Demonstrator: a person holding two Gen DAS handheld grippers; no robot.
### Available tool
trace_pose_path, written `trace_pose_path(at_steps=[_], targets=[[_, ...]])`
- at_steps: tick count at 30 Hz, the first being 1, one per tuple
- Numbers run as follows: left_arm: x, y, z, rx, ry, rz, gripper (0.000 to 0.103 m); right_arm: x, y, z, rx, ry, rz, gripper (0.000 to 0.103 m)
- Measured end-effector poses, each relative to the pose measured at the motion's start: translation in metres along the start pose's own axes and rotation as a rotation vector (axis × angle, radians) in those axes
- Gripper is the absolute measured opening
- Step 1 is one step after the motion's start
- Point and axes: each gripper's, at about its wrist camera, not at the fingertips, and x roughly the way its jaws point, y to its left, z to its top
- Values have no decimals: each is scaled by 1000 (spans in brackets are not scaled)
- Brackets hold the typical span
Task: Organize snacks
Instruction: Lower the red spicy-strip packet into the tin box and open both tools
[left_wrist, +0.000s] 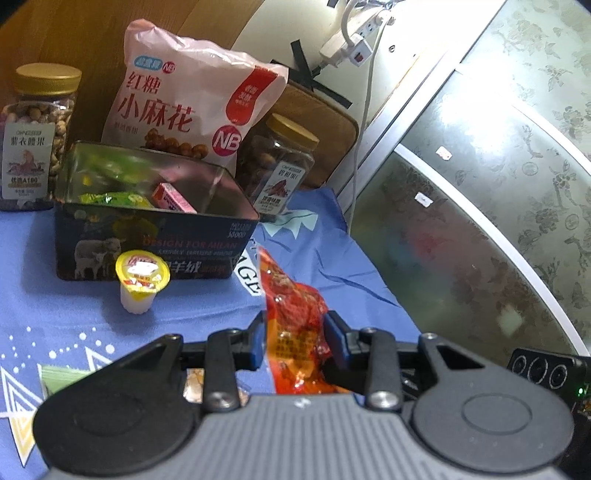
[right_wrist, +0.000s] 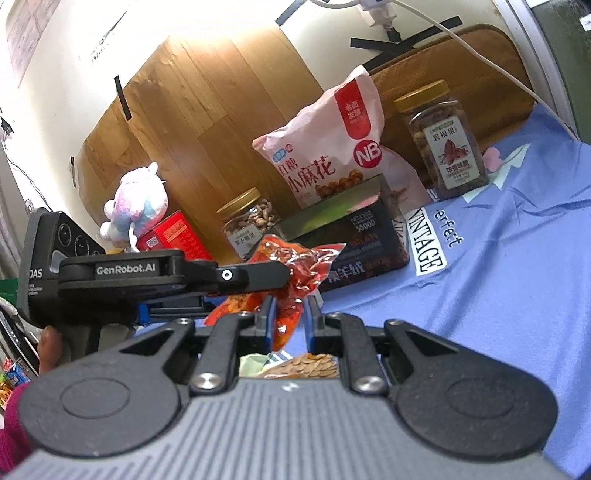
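A red snack packet (left_wrist: 291, 295) stands upright between the blue pads of my left gripper (left_wrist: 297, 334), which is shut on it. In the right wrist view the same packet (right_wrist: 299, 258) sticks out past the left gripper (right_wrist: 258, 277), seen side-on. Its lower end hangs down between the pads of my right gripper (right_wrist: 291, 310), which looks shut on it. Behind stands an open dark tin box (left_wrist: 155, 240) with green and pink snacks inside. A yellow-lidded jelly cup (left_wrist: 142, 280) sits in front of the tin (right_wrist: 351, 236).
A pink bag (left_wrist: 184, 107) and two gold-lidded nut jars (left_wrist: 37, 136) (left_wrist: 280, 166) line the wooden wall. A blue cloth (right_wrist: 498, 258) covers the table. At the left are a plush toy (right_wrist: 136, 206) and a red box (right_wrist: 173, 236). A seed packet (right_wrist: 310, 365) lies under my right gripper.
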Motion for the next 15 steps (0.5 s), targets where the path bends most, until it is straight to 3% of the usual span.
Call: trace_pose_path(at_steps=[7, 15], targets=[[-11, 7, 8, 5, -37, 8, 32, 7, 13, 5, -20, -9, -2, 19], [-27, 34, 35, -18, -122, 99, 33, 52, 28, 31, -90, 17, 58, 18]])
